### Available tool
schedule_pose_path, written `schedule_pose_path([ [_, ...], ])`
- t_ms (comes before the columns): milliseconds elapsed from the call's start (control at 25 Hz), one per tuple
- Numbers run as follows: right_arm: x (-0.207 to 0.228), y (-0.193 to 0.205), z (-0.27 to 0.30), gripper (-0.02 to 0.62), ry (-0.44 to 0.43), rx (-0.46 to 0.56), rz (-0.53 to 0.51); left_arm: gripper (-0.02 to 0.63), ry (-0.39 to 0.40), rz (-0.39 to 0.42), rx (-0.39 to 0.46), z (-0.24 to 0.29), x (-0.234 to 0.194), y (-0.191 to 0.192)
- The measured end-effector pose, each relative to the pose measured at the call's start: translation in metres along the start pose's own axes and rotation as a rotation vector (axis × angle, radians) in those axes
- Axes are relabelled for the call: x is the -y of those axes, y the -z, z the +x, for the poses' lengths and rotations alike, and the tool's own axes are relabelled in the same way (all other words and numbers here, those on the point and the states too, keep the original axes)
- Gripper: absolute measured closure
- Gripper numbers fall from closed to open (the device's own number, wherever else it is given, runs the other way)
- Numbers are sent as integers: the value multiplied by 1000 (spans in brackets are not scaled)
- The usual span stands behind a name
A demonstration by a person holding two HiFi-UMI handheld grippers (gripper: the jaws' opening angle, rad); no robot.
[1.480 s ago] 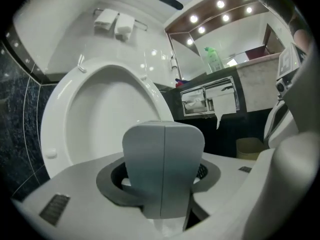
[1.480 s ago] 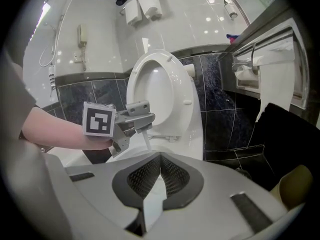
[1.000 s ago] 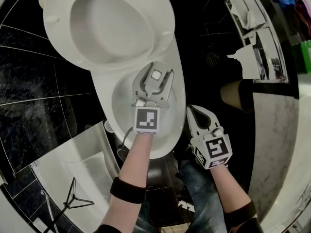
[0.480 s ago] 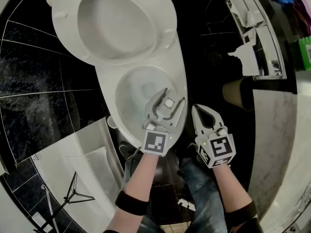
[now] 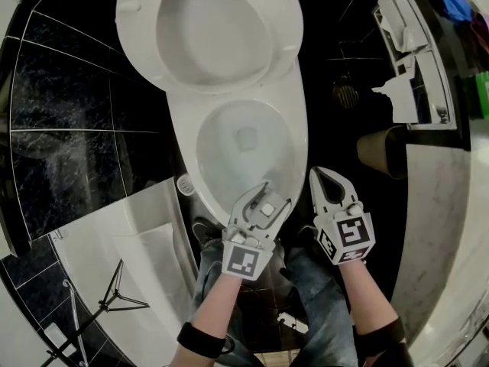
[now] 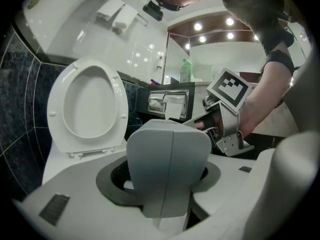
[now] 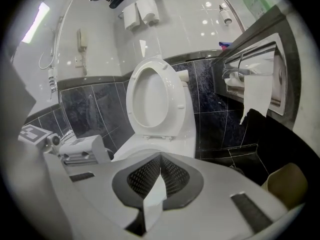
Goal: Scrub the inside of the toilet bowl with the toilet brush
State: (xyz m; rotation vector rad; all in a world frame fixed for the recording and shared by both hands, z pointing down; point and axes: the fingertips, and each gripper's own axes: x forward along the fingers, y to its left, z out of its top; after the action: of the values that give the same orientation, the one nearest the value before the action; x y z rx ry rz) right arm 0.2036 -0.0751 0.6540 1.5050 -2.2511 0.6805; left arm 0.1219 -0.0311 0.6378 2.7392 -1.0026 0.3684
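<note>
Toilet bowl [image 5: 300, 155] fills the middle of the head view. Its long axis runs 12 to 6 o'clock, nose toward 6, with the seat [image 5: 137, 29] raised at 12. My left tongs [image 5: 271, 196], over the rim at 6 o'clock, clamp a pale grey block [image 5: 267, 208]. My right tongs [image 5: 329, 174], at the bowl's 4 o'clock, are closed and empty.

Covering the floor and lower walls with glossy black, white-veined tiles [image 5: 69, 90] set in thin pale grout lines. Topping these with shining white wall panels [image 7: 165, 39]. Glowing warmly from small round recessed lamps [image 6: 229, 21] overhead. Hanging two folded white towels [image 7: 142, 9] on a chrome rail high up. Holding a torn white paper sheet [image 7: 255, 96] in a chrome-framed wall recess [image 5: 416, 60]. Keeping a tan cylindrical bin [image 5: 378, 151] on the floor below that recess, near a small round metal floor drain [image 5: 345, 95].
</note>
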Motion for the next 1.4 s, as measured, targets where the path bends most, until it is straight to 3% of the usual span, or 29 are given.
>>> schedule_pose_path([
  [280, -18, 2, 9, 589, -20, -12, -14, 369, -123, 24, -11, -47, -48, 10],
  [440, -29, 2, 17, 589, -33, -17, -16, 368, -246, -98, -34, -74, -89, 21],
  [760, -46, -1, 33, 589, -55, -29, -15, 370, -396, -48, -27, -101, -157, 9],
  [960, -43, -2, 40, 589, -51, -22, -23, 370, -423, 15, -26, -82, -193, 2],
  [1400, -23, 7, 41, 589, -23, -32, -8, 370, -385, 123, 47, 22, -237, -30],
])
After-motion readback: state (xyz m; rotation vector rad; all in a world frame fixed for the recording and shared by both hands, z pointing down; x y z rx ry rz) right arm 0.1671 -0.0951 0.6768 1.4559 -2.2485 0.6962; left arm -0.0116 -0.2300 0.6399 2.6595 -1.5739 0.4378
